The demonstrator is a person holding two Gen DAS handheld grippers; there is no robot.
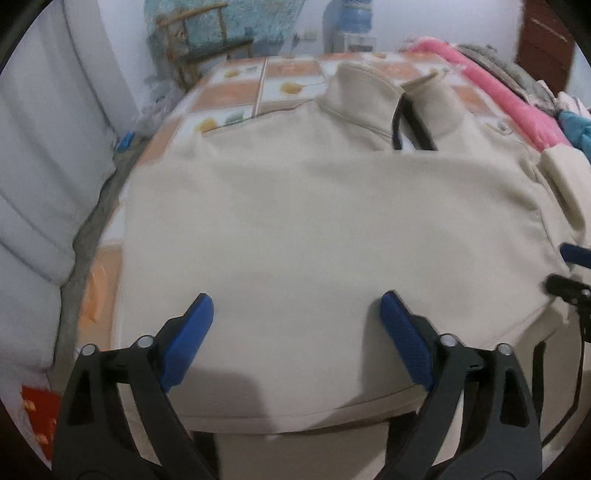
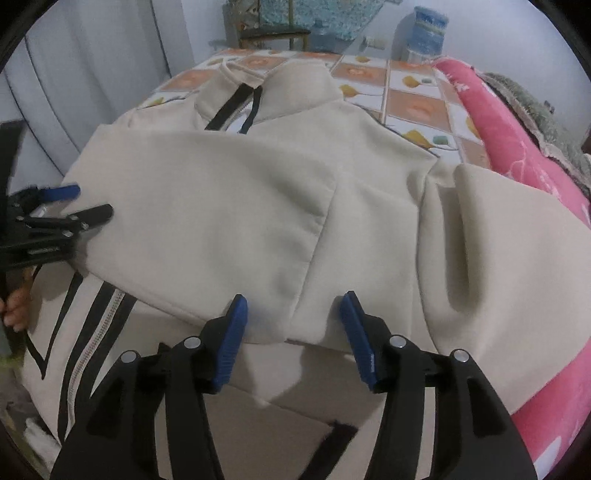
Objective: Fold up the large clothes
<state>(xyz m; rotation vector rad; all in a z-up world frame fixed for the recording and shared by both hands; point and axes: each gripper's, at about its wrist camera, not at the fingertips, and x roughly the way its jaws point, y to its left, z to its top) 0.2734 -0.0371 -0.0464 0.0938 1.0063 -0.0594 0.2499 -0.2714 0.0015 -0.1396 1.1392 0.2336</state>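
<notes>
A large beige jacket (image 1: 314, 221) with black zip trim lies spread on the bed, its stand-up collar (image 1: 362, 99) at the far end. One side is folded across the body. My left gripper (image 1: 295, 306) hovers over the folded panel with its blue pads wide apart and nothing between them; in the right wrist view this left gripper (image 2: 90, 201) is at the jacket's left edge. My right gripper (image 2: 293, 304) stands open above the near edge of the folded sleeve (image 2: 236, 221), with the cloth lying below its pads and not pinched. The zip (image 2: 96, 332) shows at the lower left.
The bed sheet (image 1: 236, 92) has orange and white squares. A pink blanket (image 2: 517, 147) runs along the right side. White padded fabric (image 1: 44, 166) borders the left. A wooden chair (image 1: 207, 40) and a blue water bottle (image 1: 349, 14) stand beyond the bed.
</notes>
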